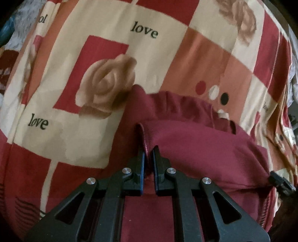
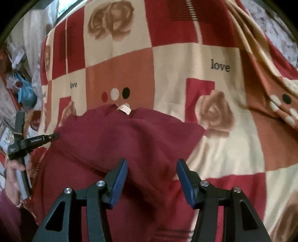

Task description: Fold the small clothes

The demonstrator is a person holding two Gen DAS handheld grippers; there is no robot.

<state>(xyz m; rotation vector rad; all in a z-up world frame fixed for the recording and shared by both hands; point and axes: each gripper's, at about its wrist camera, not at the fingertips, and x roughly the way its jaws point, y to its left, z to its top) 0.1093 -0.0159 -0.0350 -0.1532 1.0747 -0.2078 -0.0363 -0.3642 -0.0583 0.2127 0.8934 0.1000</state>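
Maroon garment (image 2: 115, 141) lies on the patterned bedspread (image 2: 167, 61), a thin pleat pinched in the nearly closed left gripper (image 1: 148, 150), which could slip free because the right gripper (image 2: 152, 165) hangs wide open, holding nothing.

Both views: dim, warm indoor light, no glare on the fabric. Heavy fisheye distortion; printed squares of the bedspread (image 1: 119, 22) bow outward, black vignette fills the corners.

Left wrist view: motion blur in the upper right, the rose print (image 1: 240, 16) smeared; "love" lettering at centre reads sharp. Soft shadow lies beside the maroon garment (image 1: 195, 141) where its raised edge meets the spread. 4 small specular highlights on the metal pivot pins of the left gripper (image 1: 148, 150).

Right wrist view: overall softer, lettering slightly blurred. Brightest patch at the top left edge, pale and washed out. Dark shadow on the cloth between the fingers of the right gripper (image 2: 151, 165). Periphery at left smeared, detail unreadable.
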